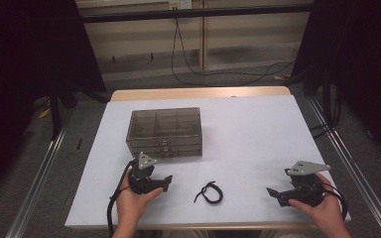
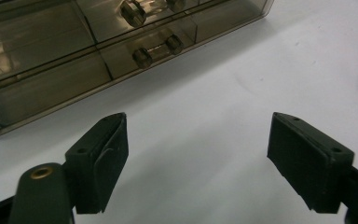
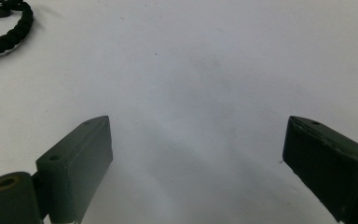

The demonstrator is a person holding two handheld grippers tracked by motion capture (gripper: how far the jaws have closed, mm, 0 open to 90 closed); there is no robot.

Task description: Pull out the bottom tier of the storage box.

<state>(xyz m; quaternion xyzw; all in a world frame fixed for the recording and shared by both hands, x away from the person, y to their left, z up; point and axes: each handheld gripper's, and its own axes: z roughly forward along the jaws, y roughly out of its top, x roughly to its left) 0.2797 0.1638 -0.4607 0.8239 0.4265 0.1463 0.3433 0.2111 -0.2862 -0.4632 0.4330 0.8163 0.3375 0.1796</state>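
Black braided cord bracelet (image 1: pixel 209 193) lies loose on the white tabletop (image 1: pixel 258 144) near its front edge, between my two tongs and touched by neither; my left tongs (image 1: pixel 167 181) and right tongs (image 1: pixel 271 192) both rest low on the sheet with jaws spread wide and nothing between them. Farther back, the smoky translucent drawer box (image 1: pixel 164 131) sits just beyond the left tongs, its front drawers with their small knobs (image 2: pixel 157 50) apparently all shut. I judge the job barely begun: bracelet not picked up, no drawer pulled, everything still ahead.
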